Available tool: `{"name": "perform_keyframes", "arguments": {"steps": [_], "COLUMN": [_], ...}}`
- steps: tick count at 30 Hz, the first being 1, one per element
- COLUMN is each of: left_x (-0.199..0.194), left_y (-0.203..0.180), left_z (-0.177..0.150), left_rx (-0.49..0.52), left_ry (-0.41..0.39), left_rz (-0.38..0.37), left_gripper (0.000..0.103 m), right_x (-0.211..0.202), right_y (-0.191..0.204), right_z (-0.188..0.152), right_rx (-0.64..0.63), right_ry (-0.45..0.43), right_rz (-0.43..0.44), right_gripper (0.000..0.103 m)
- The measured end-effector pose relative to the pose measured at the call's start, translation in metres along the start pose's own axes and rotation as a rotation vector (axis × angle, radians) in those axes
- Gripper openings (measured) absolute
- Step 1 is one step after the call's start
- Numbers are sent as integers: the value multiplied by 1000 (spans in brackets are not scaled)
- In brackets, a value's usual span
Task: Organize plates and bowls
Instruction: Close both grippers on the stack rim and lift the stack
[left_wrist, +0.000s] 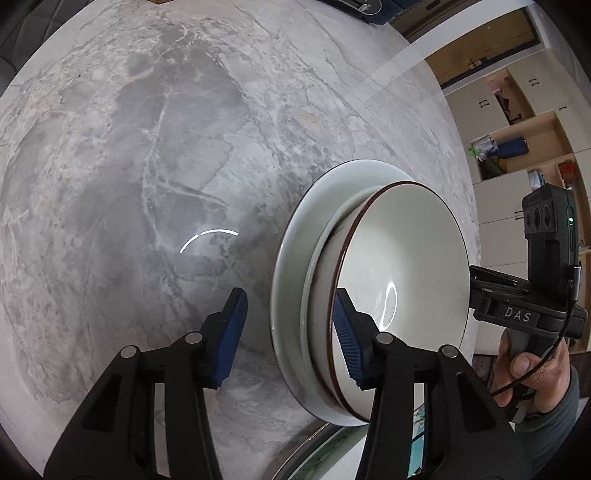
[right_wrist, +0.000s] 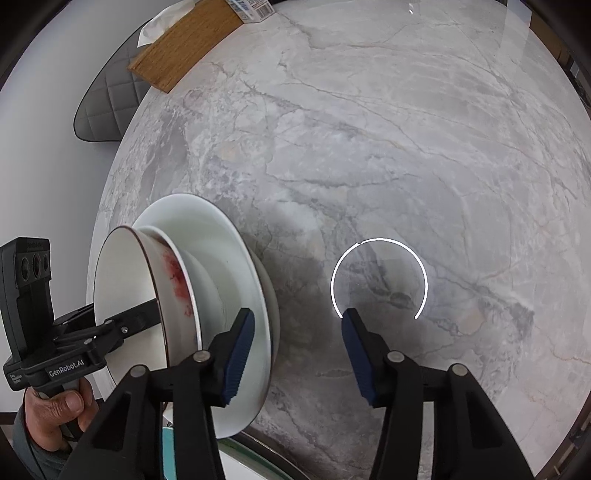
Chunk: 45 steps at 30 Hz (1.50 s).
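Resting on the marble bench (left_wrist: 147, 147), a brown-rimmed bowl (left_wrist: 399, 258) sits on stacked white plates (left_wrist: 295, 266). Only the right wrist view shows the bowl's red-stained outer wall and a wooden box (right_wrist: 184, 40); the left shows cupboards (left_wrist: 517, 122). The left hand-held gripper (left_wrist: 291, 332) and right hand-held gripper (right_wrist: 299, 354) both stand unclenched, each straddling the stack's edge without pinching it.

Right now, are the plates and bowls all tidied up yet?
Nearly, it seems. Done: the brown-rimmed bowl sits on white plates, stacked on the marble table. In hand: nothing. The left hand-held gripper and right hand-held gripper stand open beside the stack. Left: probably the patterned dish at the near edge, only partly visible.
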<state>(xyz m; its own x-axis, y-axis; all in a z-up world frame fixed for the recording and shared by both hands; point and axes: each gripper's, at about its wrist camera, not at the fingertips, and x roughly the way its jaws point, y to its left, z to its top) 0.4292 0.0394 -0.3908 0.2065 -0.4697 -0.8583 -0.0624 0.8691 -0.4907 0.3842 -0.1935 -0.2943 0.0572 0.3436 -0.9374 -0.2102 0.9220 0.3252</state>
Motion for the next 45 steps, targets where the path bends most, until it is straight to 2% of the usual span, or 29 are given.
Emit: {"name": "perform_keyframes", "arguments": {"steps": [4, 5, 6, 7, 9, 10, 17, 19, 20, 21, 25, 26, 27, 30, 33, 36, 40, 45], "left_x": [3, 3, 3, 4, 6, 6, 9, 11, 11, 12, 16, 17, 19, 26, 27, 27, 24, 16], "left_y": [-5, -5, -2, -1, 2, 2, 1, 3, 3, 2, -2, -3, -4, -11, -15, -12, -9, -7], "left_z": [2, 3, 2, 2, 2, 2, 3, 5, 5, 6, 9, 10, 10, 10, 11, 11, 11, 8], "left_rx": [-1, -8, -13, -18, -29, -29, -12, -8, -3, 1, 31, 33, 34, 38, 33, 11, -2, -3], "left_ry": [2, 1, 3, 1, 0, -1, 3, 5, 5, 7, 19, 25, 32, 41, 36, 36, 34, 24], "left_rz": [6, 4, 0, 3, -5, -6, 22, 21, 24, 32, 44, 38, 28, -24, -17, -41, -46, -42], "left_gripper": [45, 45, 46, 47, 48, 48, 56, 58, 59, 62, 62, 62, 61, 51, 52, 51, 49, 49], "right_x": [-3, -7, -12, -18, -29, -33, -29, -22, -15, -11, 2, 4, 6, 8, 6, 5, 5, 0], "right_y": [-4, -8, -13, -17, -20, -20, 5, 13, 16, 17, 15, 15, 17, 20, 15, 13, 8, 9], "right_z": [2, 1, 0, -2, -5, -6, -6, -6, -5, -4, 3, 4, 4, 6, 5, 5, 4, 4], "right_rx": [33, 57, 89, 111, 104, 100, 9, -35, -51, -52, -15, -13, -11, -23, 7, 20, 59, 52], "right_ry": [13, 5, -2, -15, -47, -57, -20, -3, 10, 14, 36, 48, 63, 73, 73, 71, 68, 66], "right_rz": [72, 104, 149, 165, 167, 174, 171, 121, 69, 55, 98, 112, 129, 96, 97, 93, 114, 101], "right_gripper": [45, 49, 62, 65, 80, 83, 86, 86, 85, 81, 66, 57, 53, 48, 41, 38, 35, 33]}}
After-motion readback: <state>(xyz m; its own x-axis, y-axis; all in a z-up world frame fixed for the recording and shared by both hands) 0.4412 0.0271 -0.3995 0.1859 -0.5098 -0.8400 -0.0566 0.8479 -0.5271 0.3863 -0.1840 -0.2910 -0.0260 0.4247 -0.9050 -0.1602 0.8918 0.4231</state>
